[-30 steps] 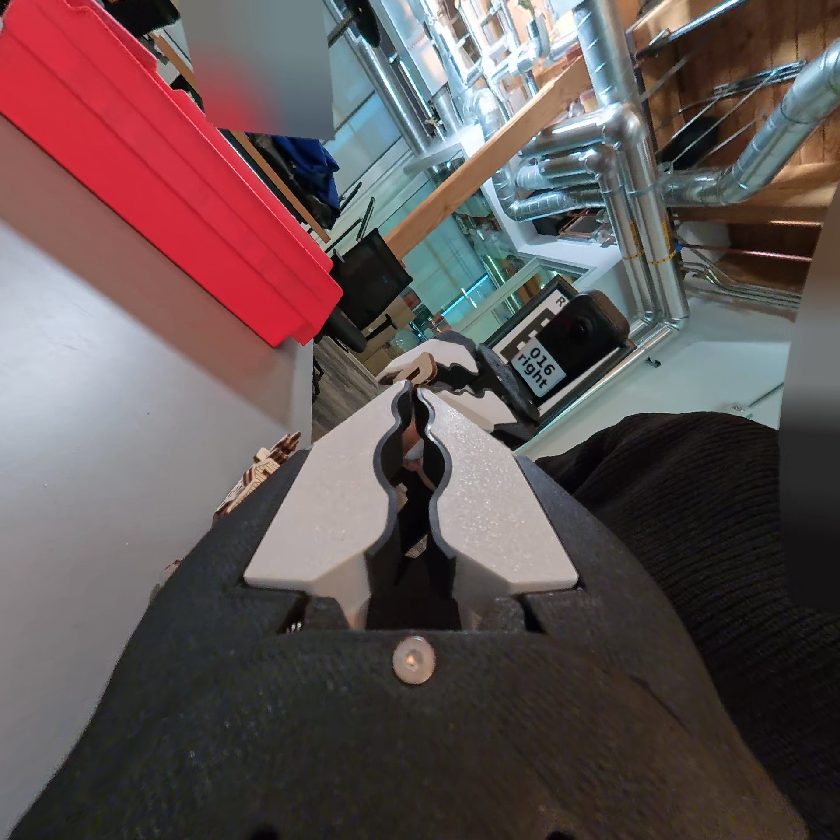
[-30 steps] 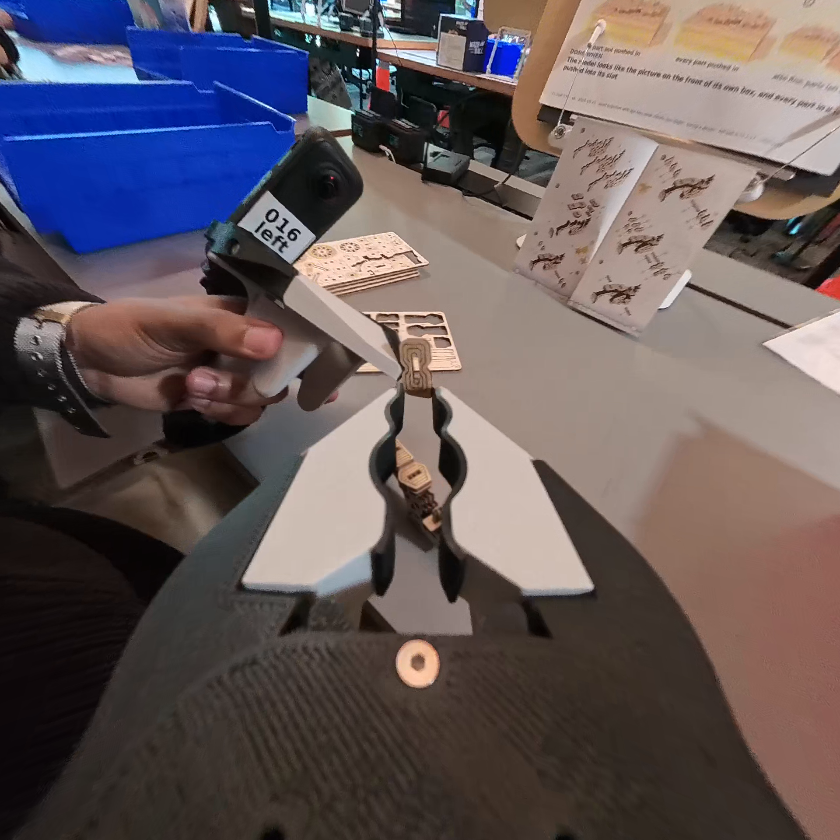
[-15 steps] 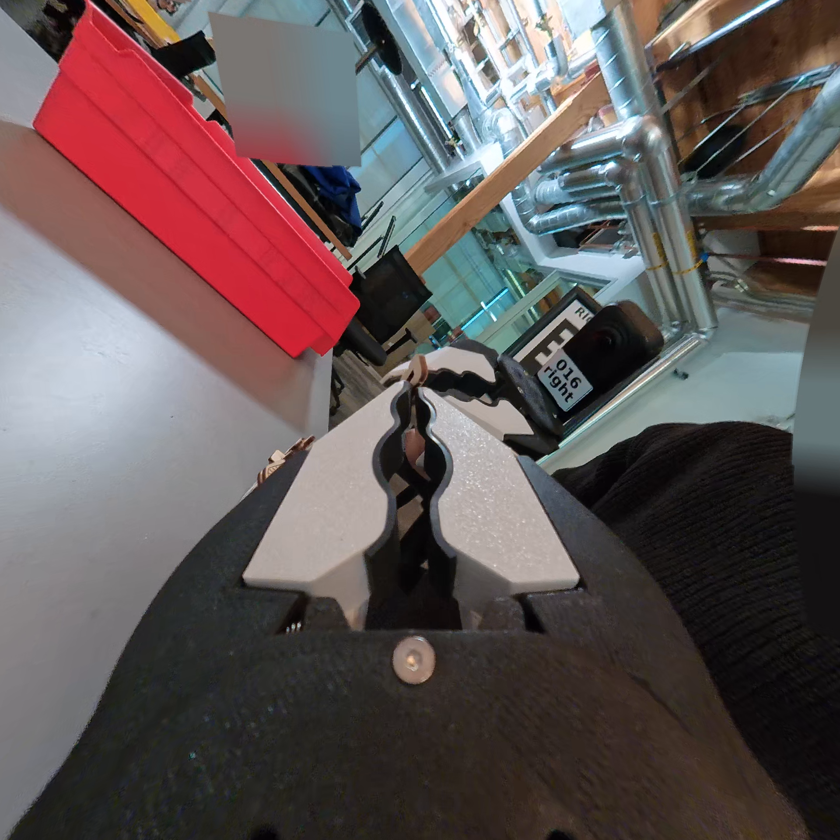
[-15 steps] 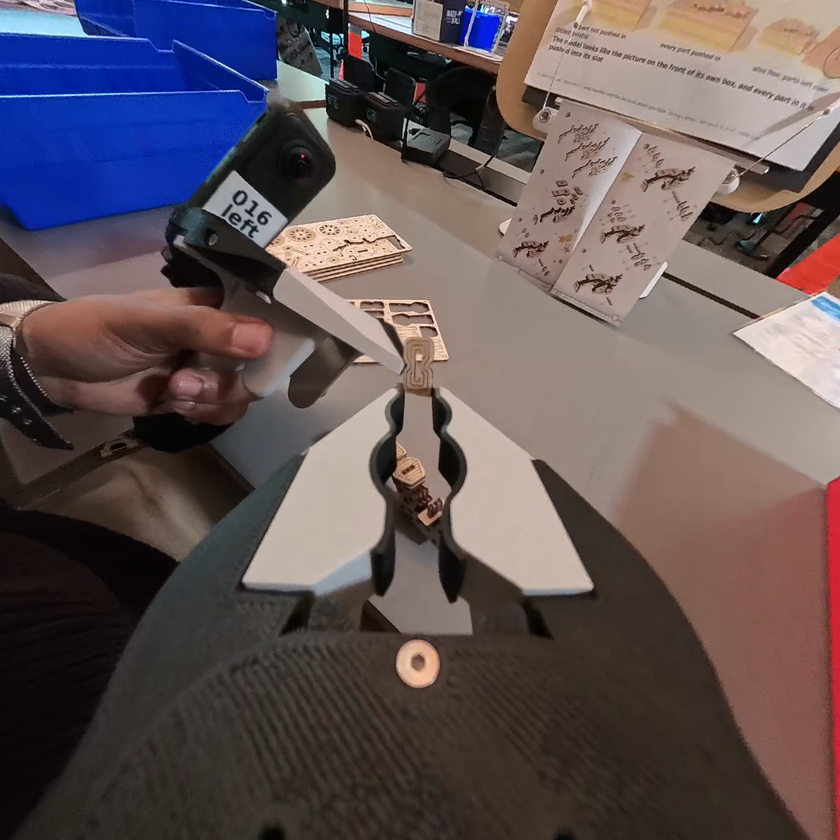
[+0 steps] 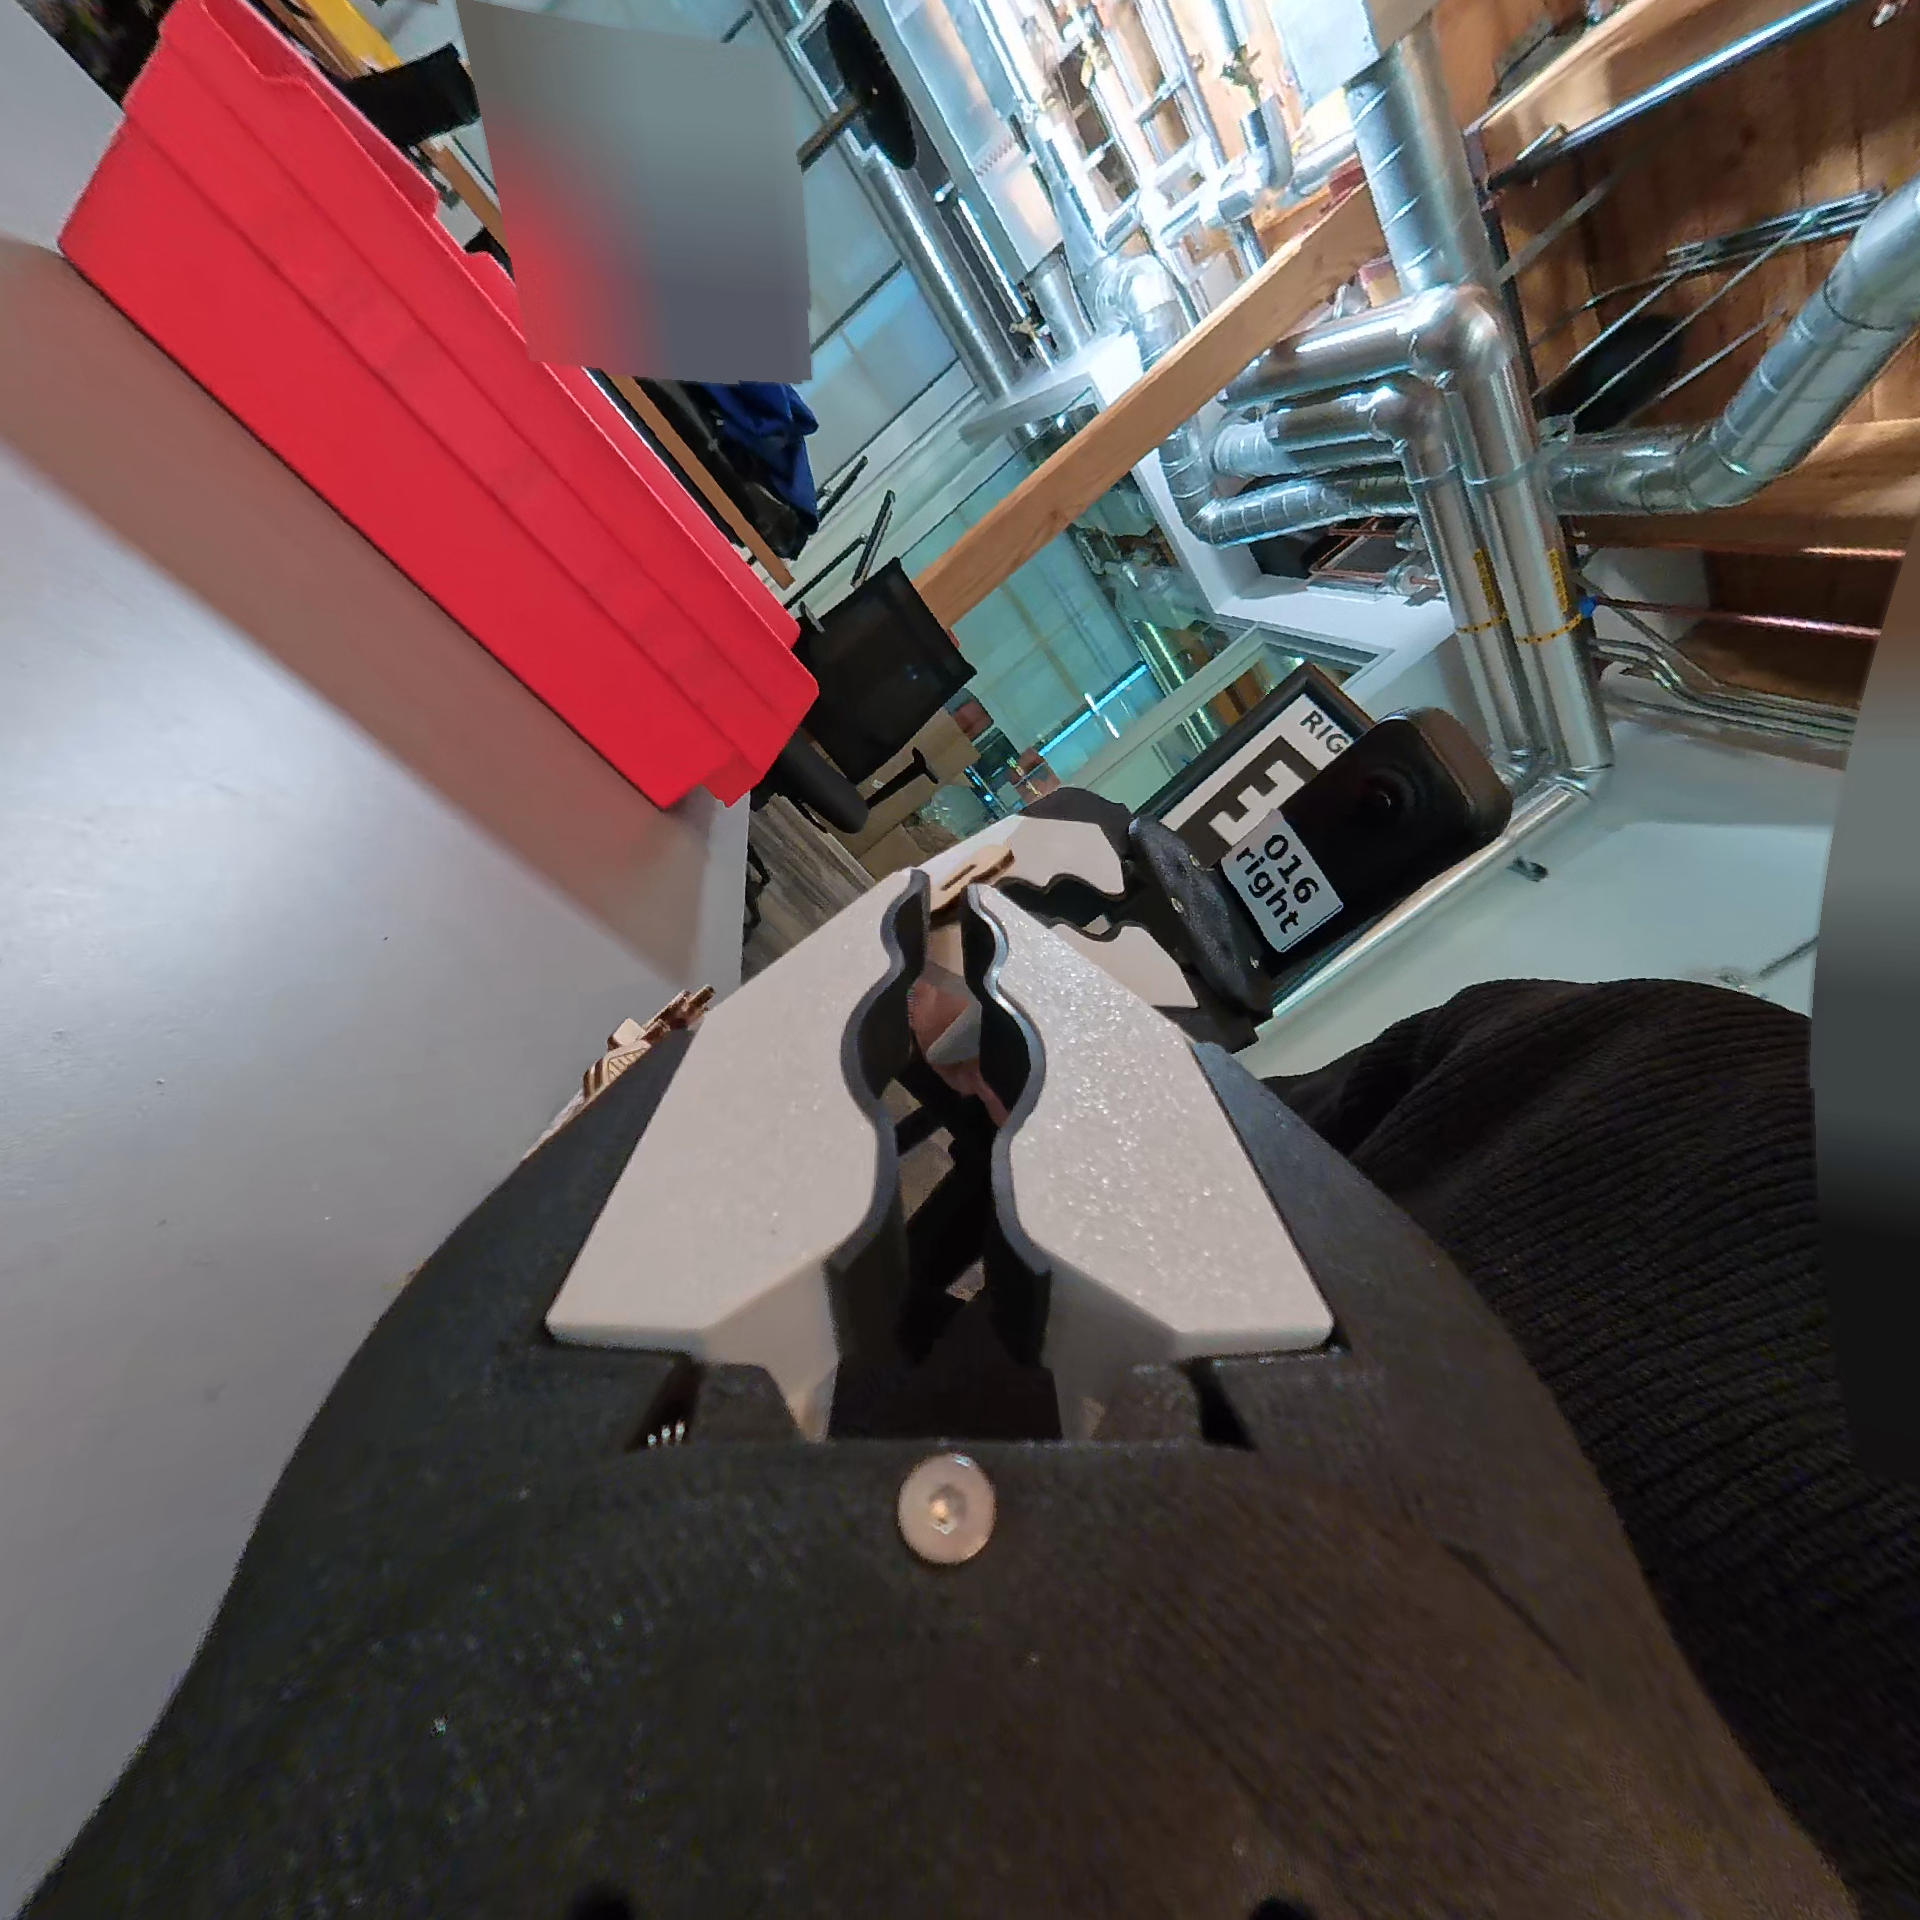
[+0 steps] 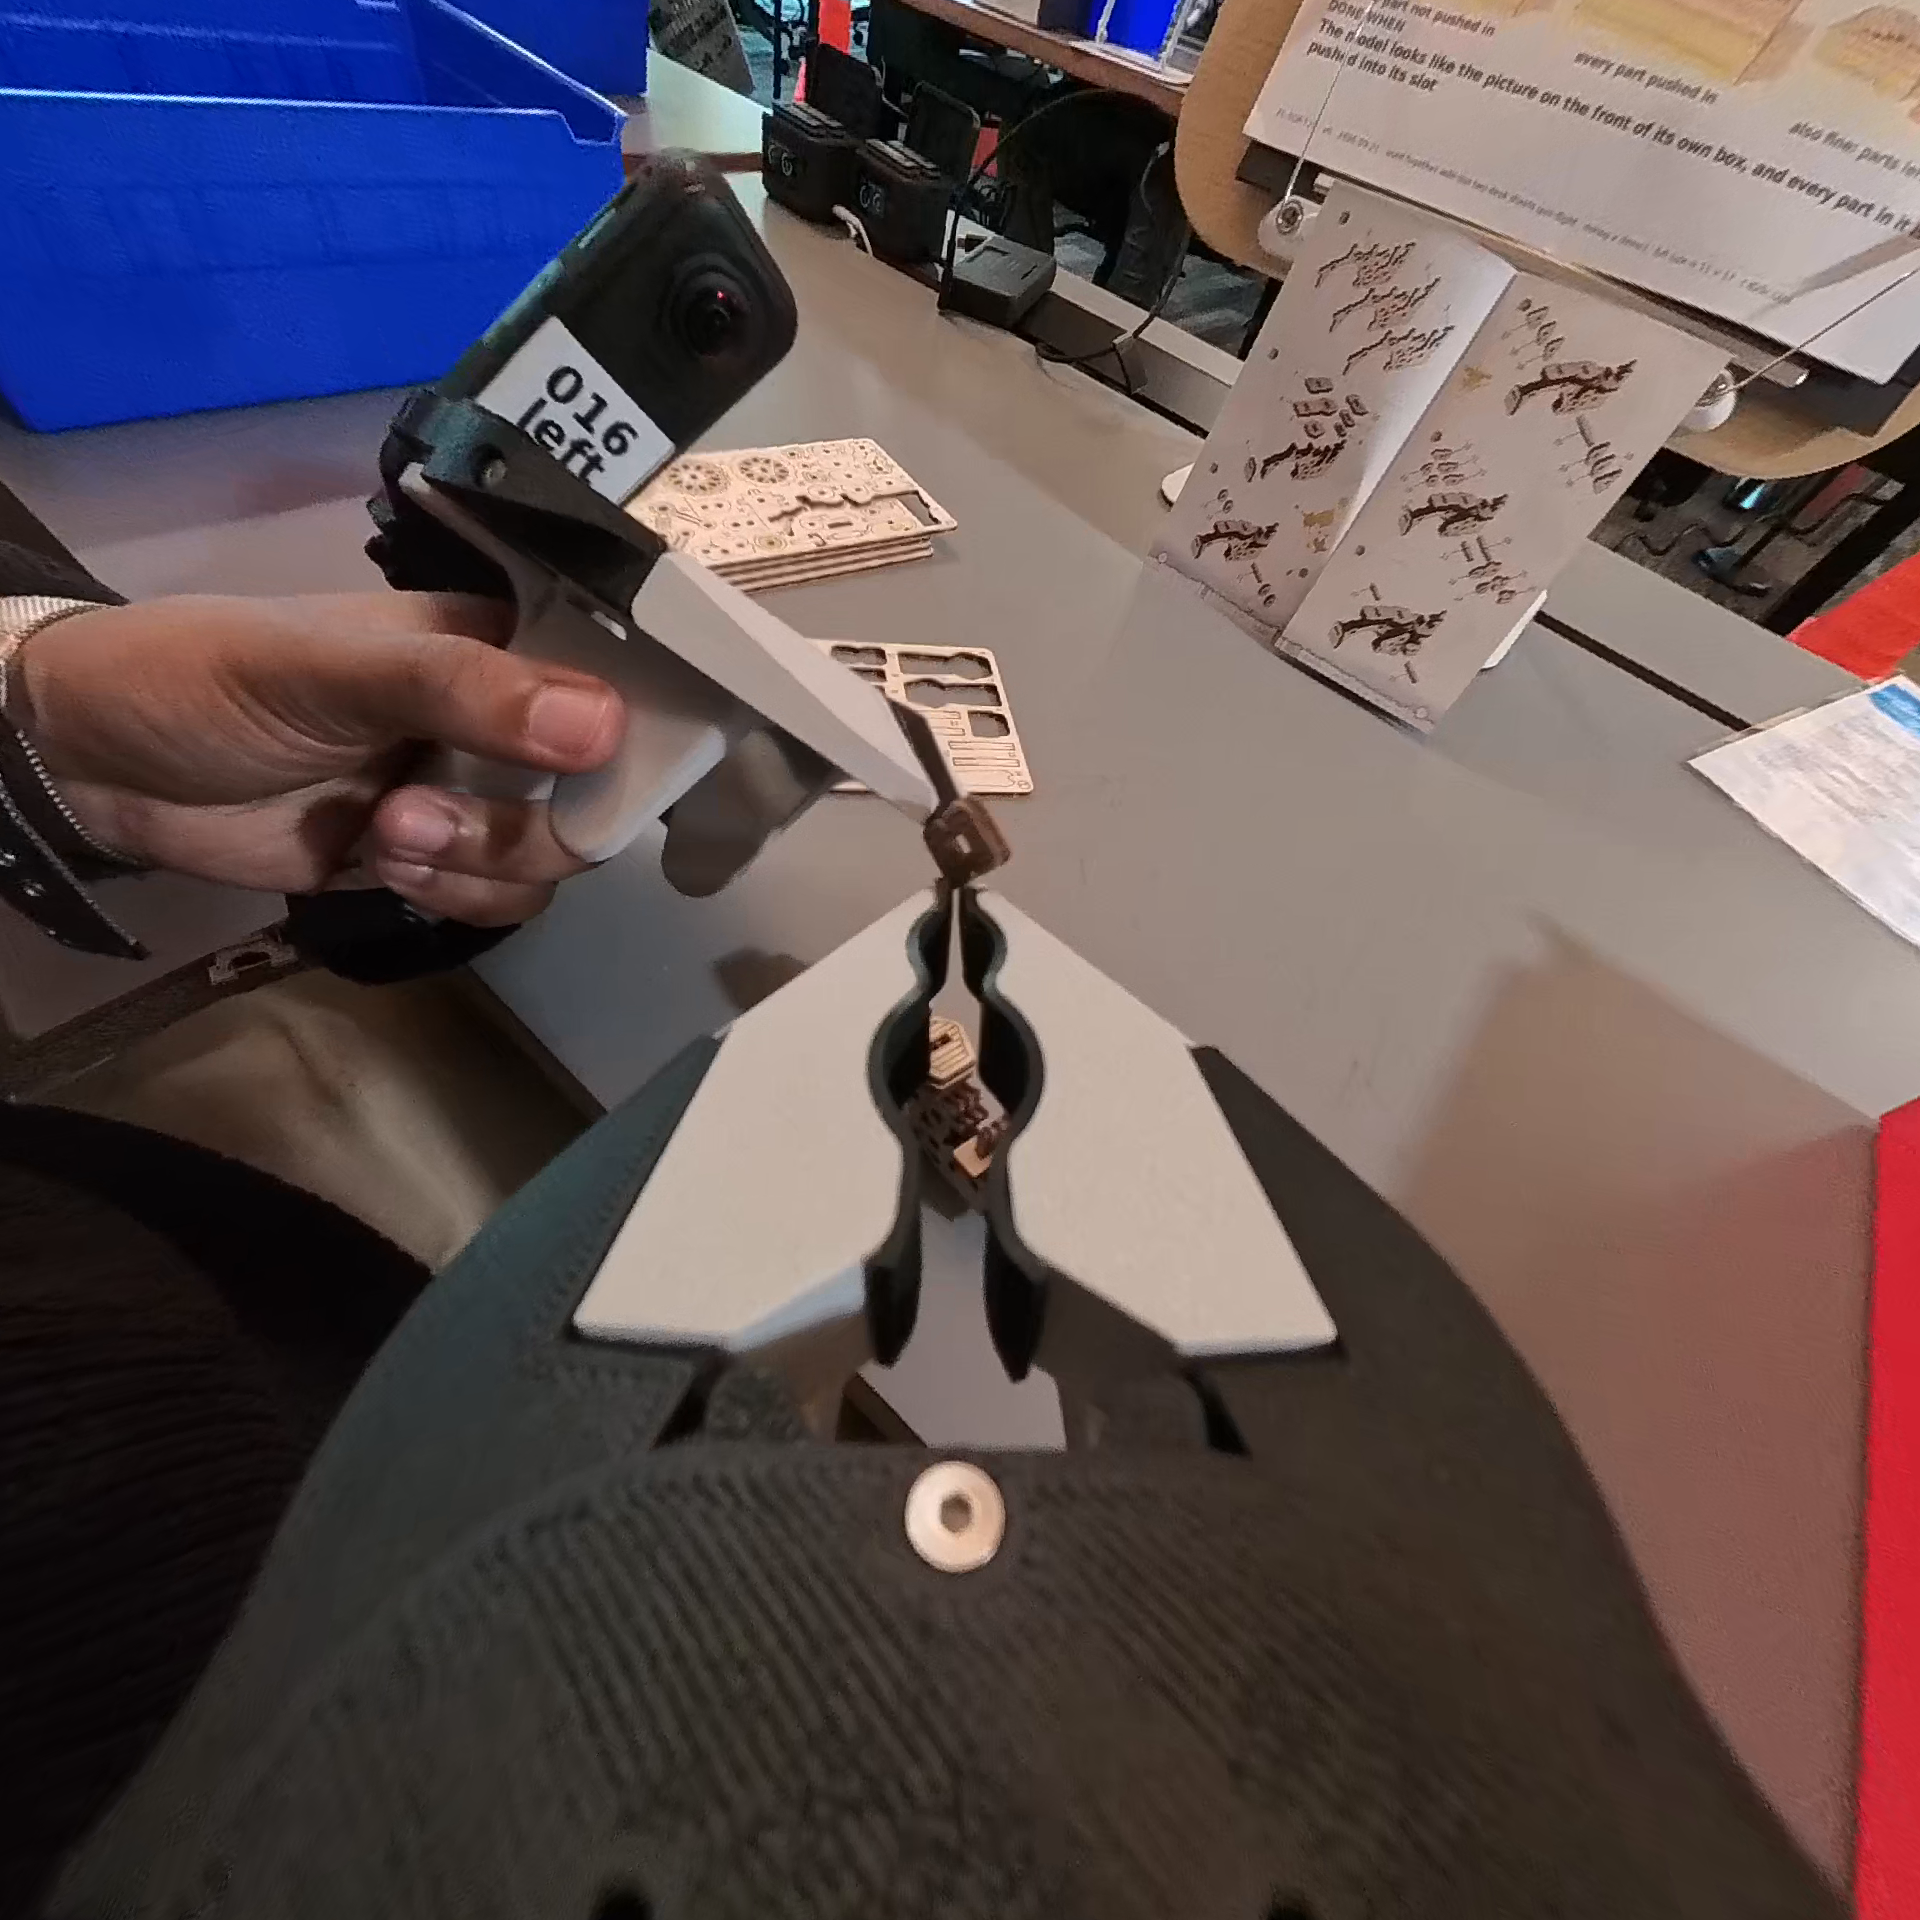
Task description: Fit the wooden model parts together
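Observation:
A small flat wooden link part (image 6: 966, 844) hangs in the air between both grippers. My left gripper (image 5: 943, 902) is shut on it; the part (image 5: 961, 878) pokes out past the tips. In the right wrist view the left gripper (image 6: 920, 779) comes in from the left, held by a hand (image 6: 291, 748). My right gripper (image 6: 954, 902) has its tips closed on the part's lower edge. It also shows in the left wrist view (image 5: 1049, 868), just behind the part. A partly built wooden model (image 6: 951, 1101) lies on the grey table (image 6: 1299, 935) below, also seen in the left wrist view (image 5: 639, 1039).
A stack of wooden part sheets (image 6: 800, 509) and a punched-out sheet (image 6: 935, 707) lie beyond the grippers. A folded instruction sheet (image 6: 1403, 499) stands at the back right, a paper (image 6: 1829, 800) to the right. Blue bins (image 6: 260, 208) stand back left, a red bin (image 5: 416, 416) on the right.
My right gripper's jaws have closed from a clear gap onto the part. The part has turned from flat-on to nearly edge-on. Both grippers shifted slightly.

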Motion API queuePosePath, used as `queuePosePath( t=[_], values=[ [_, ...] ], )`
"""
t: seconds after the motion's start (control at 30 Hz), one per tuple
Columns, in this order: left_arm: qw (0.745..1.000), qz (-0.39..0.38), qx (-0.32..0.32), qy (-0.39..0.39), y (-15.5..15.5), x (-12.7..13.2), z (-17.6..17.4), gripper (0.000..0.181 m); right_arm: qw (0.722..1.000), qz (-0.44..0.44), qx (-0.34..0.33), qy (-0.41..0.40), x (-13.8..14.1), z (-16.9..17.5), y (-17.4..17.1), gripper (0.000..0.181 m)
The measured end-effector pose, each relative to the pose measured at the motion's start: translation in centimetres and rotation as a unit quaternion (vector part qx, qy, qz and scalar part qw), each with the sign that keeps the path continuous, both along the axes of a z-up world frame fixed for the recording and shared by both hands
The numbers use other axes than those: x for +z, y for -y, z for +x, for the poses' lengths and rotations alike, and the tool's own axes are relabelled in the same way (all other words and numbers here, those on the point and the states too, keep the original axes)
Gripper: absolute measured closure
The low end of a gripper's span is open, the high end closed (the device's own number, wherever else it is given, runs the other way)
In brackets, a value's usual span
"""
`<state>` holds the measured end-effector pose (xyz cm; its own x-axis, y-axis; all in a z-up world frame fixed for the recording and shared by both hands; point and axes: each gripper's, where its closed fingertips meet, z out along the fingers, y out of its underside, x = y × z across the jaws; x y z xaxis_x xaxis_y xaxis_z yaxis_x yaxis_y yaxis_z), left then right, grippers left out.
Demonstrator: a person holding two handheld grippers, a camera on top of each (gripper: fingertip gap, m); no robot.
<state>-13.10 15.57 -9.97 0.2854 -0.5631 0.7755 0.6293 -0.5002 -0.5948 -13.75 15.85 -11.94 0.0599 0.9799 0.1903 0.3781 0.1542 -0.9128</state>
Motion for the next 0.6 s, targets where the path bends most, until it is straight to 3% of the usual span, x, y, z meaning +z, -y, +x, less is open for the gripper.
queuePosePath(
  t=[0.03, 0.23, 0.43, 0.6],
  values=[
    [1.000, 0.002, 0.002, -0.005, 0.0, 0.0, -0.1, 0.178, 1.000, -0.004, 0.002, 0.000, 0.0, 0.0, 0.1, 0.181],
    [0.999, 0.016, -0.021, -0.029, 0.4, 0.0, 0.7, 0.180, 0.998, -0.053, 0.013, -0.008, 0.0, 0.1, 0.0, 0.181],
    [0.992, 0.050, -0.052, -0.106, 1.1, -0.4, 1.9, 0.181, 0.990, -0.131, 0.043, -0.004, -0.5, 0.3, 0.6, 0.181],
    [0.980, 0.070, -0.058, -0.179, 1.4, -1.0, 2.3, 0.181, 0.990, -0.128, 0.052, 0.014, -1.1, 0.5, 0.7, 0.181]
  ],
)
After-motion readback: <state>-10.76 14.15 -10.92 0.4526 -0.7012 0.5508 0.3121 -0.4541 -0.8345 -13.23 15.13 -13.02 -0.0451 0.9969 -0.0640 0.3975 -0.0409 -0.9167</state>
